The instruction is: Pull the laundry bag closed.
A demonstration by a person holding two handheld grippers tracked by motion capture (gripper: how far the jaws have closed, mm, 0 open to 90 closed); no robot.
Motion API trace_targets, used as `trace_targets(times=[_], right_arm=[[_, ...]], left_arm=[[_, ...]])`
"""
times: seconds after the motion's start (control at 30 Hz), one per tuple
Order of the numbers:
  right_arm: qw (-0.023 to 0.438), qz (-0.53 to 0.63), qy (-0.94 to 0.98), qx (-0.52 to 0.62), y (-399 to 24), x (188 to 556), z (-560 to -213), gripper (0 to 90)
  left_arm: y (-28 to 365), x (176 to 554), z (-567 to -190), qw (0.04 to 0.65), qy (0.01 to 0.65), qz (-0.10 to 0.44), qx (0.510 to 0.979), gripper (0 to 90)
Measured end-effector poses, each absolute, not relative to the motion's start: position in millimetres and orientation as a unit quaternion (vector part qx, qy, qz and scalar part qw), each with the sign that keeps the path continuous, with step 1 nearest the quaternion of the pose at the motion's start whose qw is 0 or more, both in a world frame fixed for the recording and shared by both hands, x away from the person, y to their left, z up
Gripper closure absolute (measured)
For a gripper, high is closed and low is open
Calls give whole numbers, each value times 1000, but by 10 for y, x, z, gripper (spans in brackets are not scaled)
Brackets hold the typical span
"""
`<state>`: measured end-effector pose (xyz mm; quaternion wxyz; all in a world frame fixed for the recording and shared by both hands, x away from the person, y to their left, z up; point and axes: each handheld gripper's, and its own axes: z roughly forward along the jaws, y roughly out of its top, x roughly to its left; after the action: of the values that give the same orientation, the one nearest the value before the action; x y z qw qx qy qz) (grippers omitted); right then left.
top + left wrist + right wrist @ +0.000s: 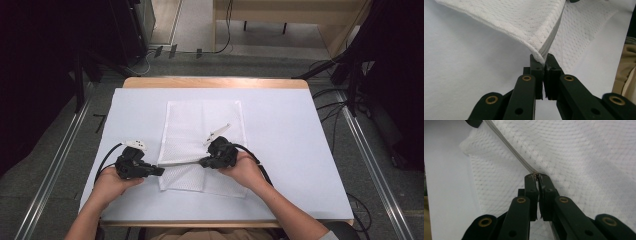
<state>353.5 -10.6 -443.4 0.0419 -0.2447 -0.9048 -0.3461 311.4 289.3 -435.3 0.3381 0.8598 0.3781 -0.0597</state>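
Black gripper (543, 65) jaws with brass rivets, black cables.

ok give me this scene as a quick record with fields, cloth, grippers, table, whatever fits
item: white mesh cloth bag with a grey zipper edge
item place: lies mostly flat on the pale blue table cover, near edge lifted
left hand-held gripper: shut on the zipper edge at the bag's left side
right hand-held gripper: shut on the same zipper edge, farther right
edge between them: pulled into a straight line, raised off the cover
zipper edge close up: grey strip runs into the pinched jaws
hands: one on each gripper, coming in from the near side
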Motion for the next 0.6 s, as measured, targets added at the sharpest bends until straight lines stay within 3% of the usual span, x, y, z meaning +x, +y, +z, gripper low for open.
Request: trace_targets(times=[0.6], right_arm=[[38,-342,-903,-256,-260,3522,-4432,880]], left_arm=[[2914,3116,-4366,337,380,-64,859,877]])
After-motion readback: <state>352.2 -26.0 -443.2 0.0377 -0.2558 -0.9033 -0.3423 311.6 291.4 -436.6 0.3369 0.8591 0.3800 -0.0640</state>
